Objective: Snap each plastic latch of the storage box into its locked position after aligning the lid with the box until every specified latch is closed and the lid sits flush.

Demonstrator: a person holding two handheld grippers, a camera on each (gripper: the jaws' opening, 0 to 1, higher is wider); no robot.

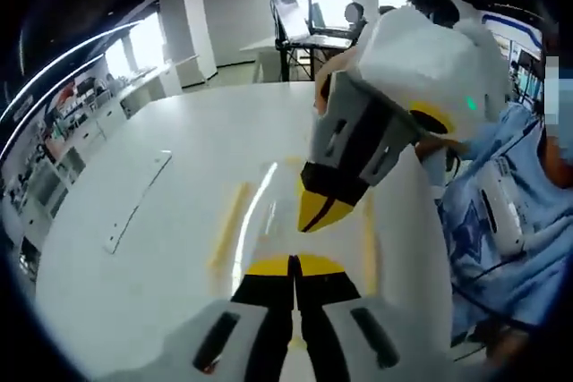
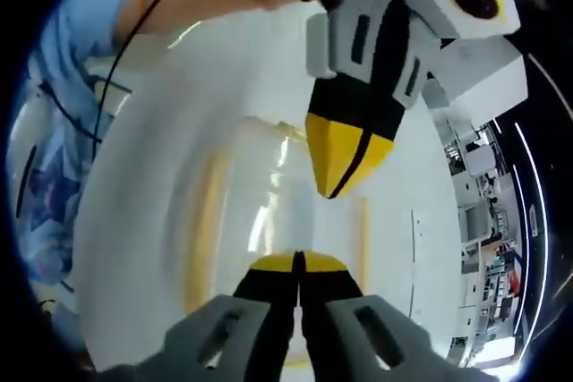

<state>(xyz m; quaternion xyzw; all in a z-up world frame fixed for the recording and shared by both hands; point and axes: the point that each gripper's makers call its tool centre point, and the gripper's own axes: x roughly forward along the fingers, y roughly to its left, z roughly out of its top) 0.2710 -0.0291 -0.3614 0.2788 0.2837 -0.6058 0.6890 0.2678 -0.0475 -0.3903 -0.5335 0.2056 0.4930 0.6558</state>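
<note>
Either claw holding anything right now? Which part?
Nothing held. Left claw and right claw are both shut and empty, tips over the clear lid.

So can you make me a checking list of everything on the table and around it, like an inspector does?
Surface: white table, glossy.
Job's things: clear storage box lid with yellow latches along its sides, below both grippers; whether they are locked cannot be told.
Clutter: flat white strip lying on the table.
Grippers: left gripper and right gripper, jaws together, over the lid, tips facing.
Cables: black cable by the person's arm.
Surroundings: shelves, a laptop on a stand, person in blue sleeve.
</note>
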